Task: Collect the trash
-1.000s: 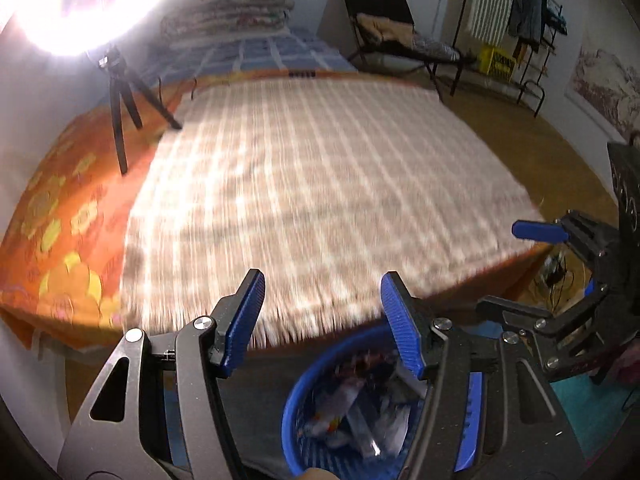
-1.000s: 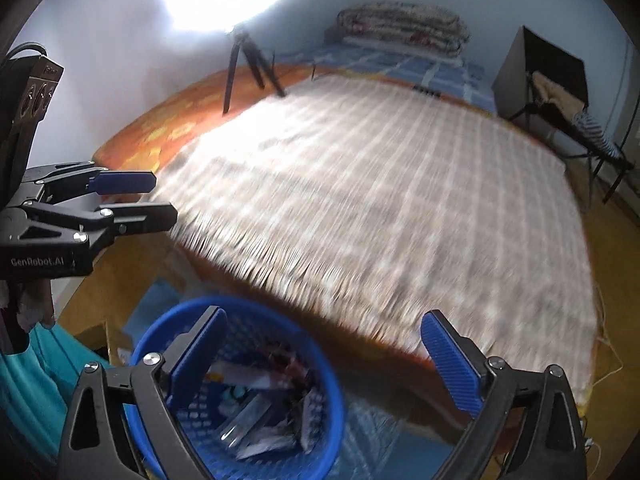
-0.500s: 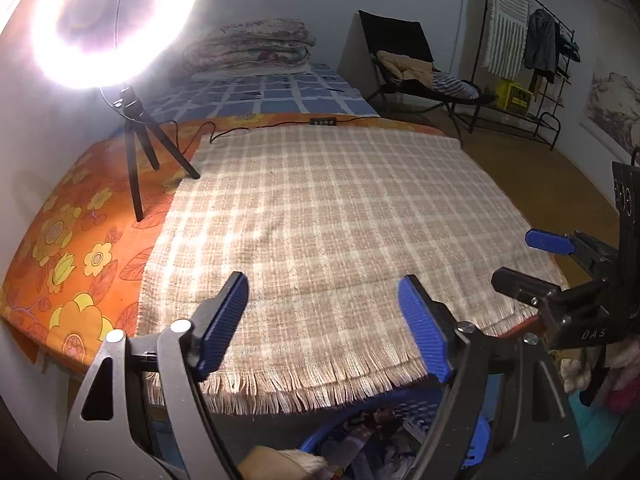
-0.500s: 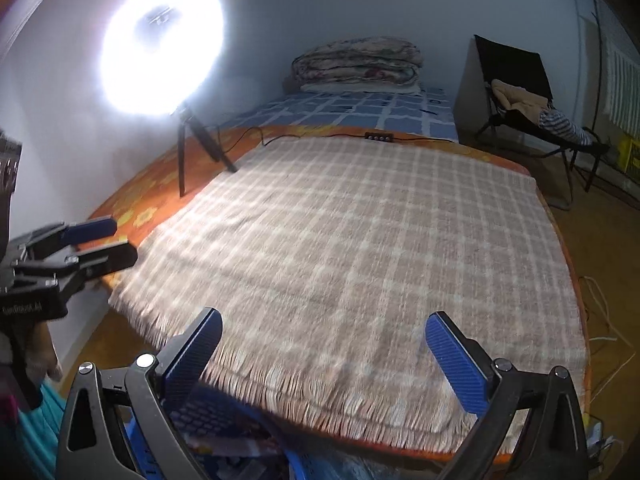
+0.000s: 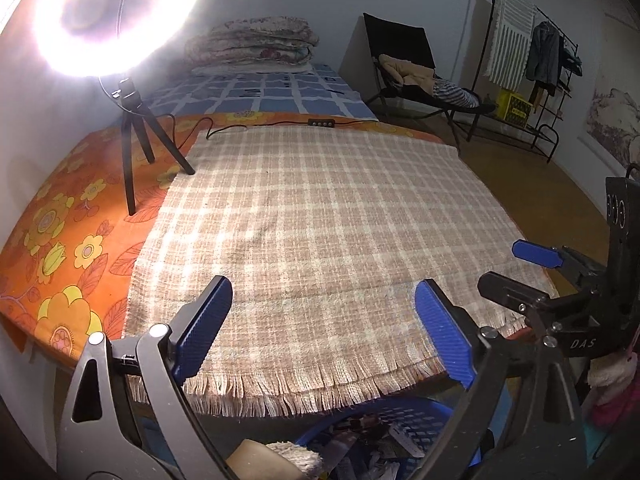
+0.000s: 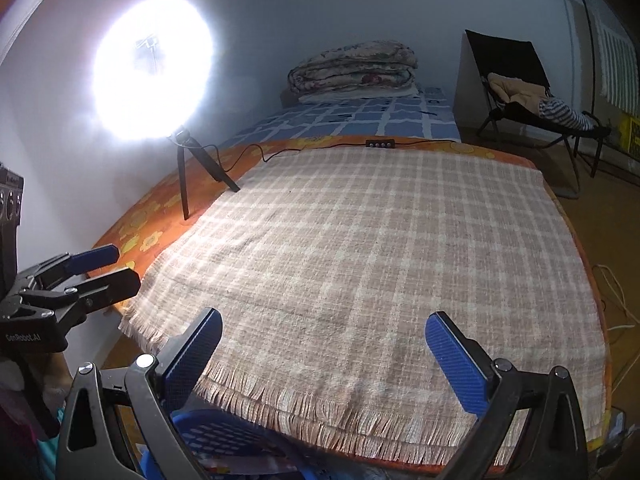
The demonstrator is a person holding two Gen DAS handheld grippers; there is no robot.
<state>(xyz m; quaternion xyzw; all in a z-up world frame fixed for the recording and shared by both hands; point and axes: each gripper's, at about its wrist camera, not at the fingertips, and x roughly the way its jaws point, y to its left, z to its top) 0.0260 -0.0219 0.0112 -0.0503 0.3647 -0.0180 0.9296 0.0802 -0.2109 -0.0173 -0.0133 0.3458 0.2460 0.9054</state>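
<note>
A blue plastic basket (image 5: 404, 410) with wrappers and other trash (image 5: 360, 440) in it sits on the floor at the foot of the bed, at the bottom edge of the left wrist view. Its rim (image 6: 208, 436) also shows low in the right wrist view. My left gripper (image 5: 322, 300) hangs above the basket over the fringe of the plaid blanket (image 5: 320, 220); its jaws are opening and nothing is between them. My right gripper (image 6: 324, 324) stands open and empty beside it. No trash shows on the blanket.
A ring light on a small tripod (image 5: 132, 128) stands on the orange flowered sheet (image 5: 60, 240), its cable running across the bed. Folded quilts (image 5: 256, 40) lie at the head. A black chair (image 5: 404, 64) and a clothes rack (image 5: 536, 60) stand to the right.
Both views have swung up from the basket to the bed, so the basket has dropped to the bottom edge. The left jaws have spread wider. The motion blur is gone.
</note>
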